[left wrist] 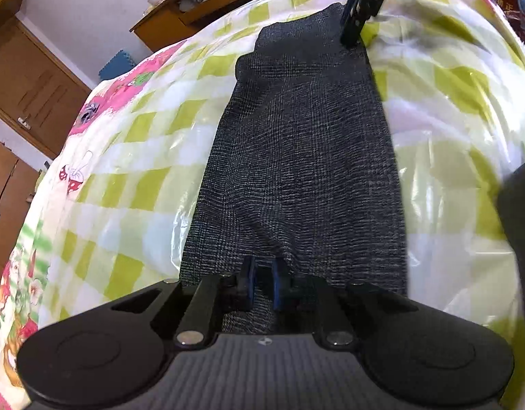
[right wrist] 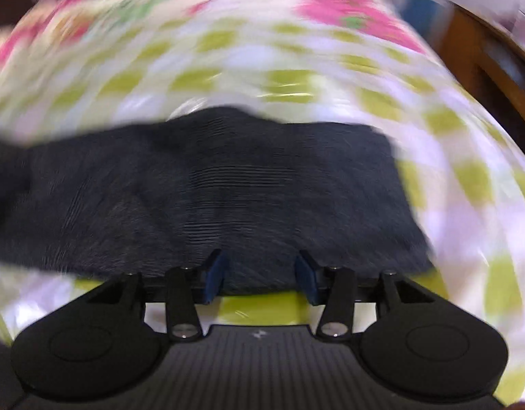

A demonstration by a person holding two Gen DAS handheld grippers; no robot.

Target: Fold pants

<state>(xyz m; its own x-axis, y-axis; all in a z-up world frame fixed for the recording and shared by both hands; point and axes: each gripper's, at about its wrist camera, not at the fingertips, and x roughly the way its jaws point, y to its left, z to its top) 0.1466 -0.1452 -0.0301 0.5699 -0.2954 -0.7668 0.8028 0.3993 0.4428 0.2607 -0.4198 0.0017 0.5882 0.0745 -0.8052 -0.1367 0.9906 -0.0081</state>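
Note:
Dark grey checked pants (left wrist: pixel 296 157) lie in a long strip on a green-and-white checked bed cover (left wrist: pixel 143 157). My left gripper (left wrist: pixel 262 282) is shut on the near end of the pants, with cloth pinched between its blue pads. My right gripper shows in the left wrist view as a black bar (left wrist: pixel 361 7) touching the far end of the pants. In the blurred right wrist view the right gripper (right wrist: pixel 260 278) is open, its blue pads wide apart over the near edge of the pants (right wrist: pixel 228 184).
A wooden desk (left wrist: pixel 201 3) with clutter stands beyond the bed. A wooden wardrobe (left wrist: pixel 26 78) is at the left. A blue foam mat (left wrist: pixel 117 65) lies on the floor. The bed cover has a pink cartoon border (left wrist: pixel 125 85).

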